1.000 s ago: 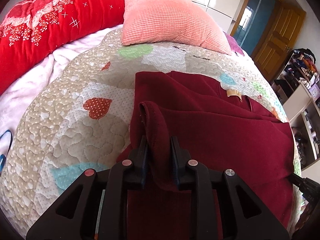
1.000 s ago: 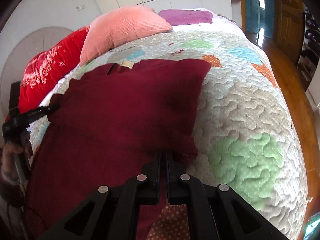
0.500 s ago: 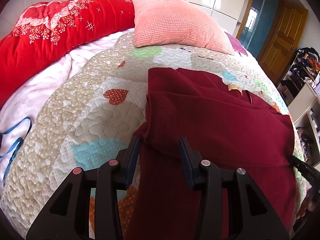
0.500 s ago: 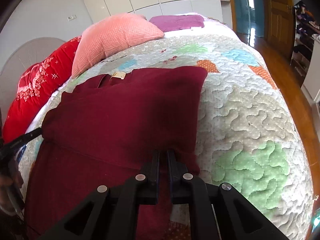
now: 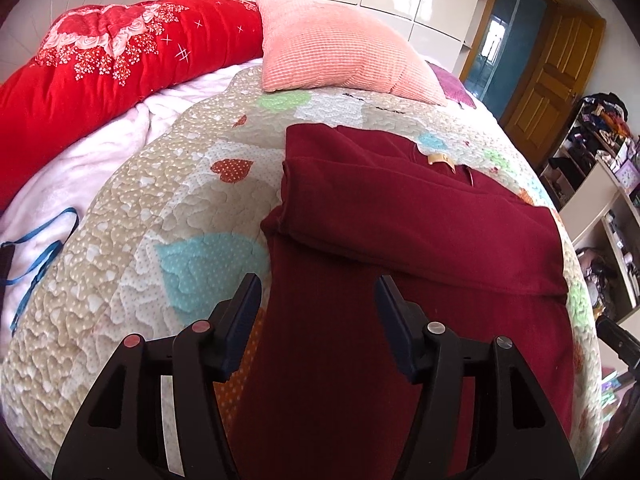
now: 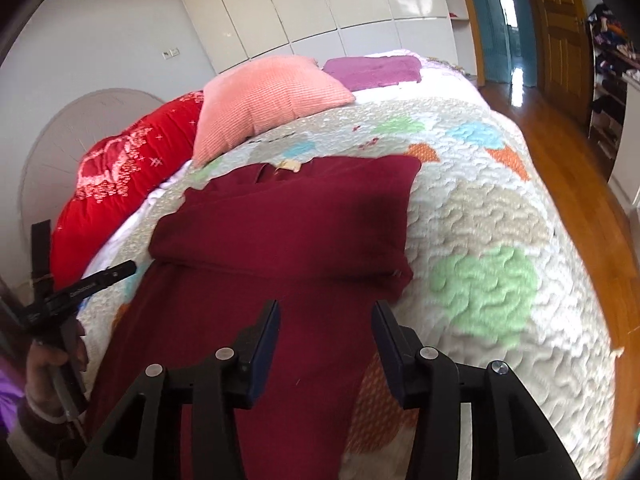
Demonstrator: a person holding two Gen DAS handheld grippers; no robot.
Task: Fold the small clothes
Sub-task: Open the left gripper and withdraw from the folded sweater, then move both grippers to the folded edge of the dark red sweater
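- A bedroom: a bed under a beige quilted bedspread with coloured heart patches point(image 5: 120, 264), glossy white wardrobe doors point(image 6: 304, 4) behind it and a wooden floor point(image 6: 576, 184) to the right.
- A dark red knitted garment point(image 5: 400, 240) lies flat on the bedspread, its far part folded over in a double layer with a hem edge running across the middle; a small tan label point(image 5: 439, 160) shows at the far neckline.
- The left gripper point(image 5: 316, 300) hovers over the near left part of the garment, its jaws opening, about half apart, nothing between the pads.
- The right gripper point(image 6: 325, 322) hovers over the near right part, just short of the folded edge's corner, jaws likewise opening with only cloth beneath them, not pinched.
- In the right wrist view a hand point(image 6: 52, 364) at the far left holds the other gripper's handle.
- Beyond the garment lies a salmon-pink ribbed pillow point(image 5: 340, 44), to its left a red floral padded quilt point(image 5: 100, 60), and farther off a purple folded cloth point(image 6: 374, 70).
- A blue strap point(image 5: 36, 252) lies on white fleece at the left.
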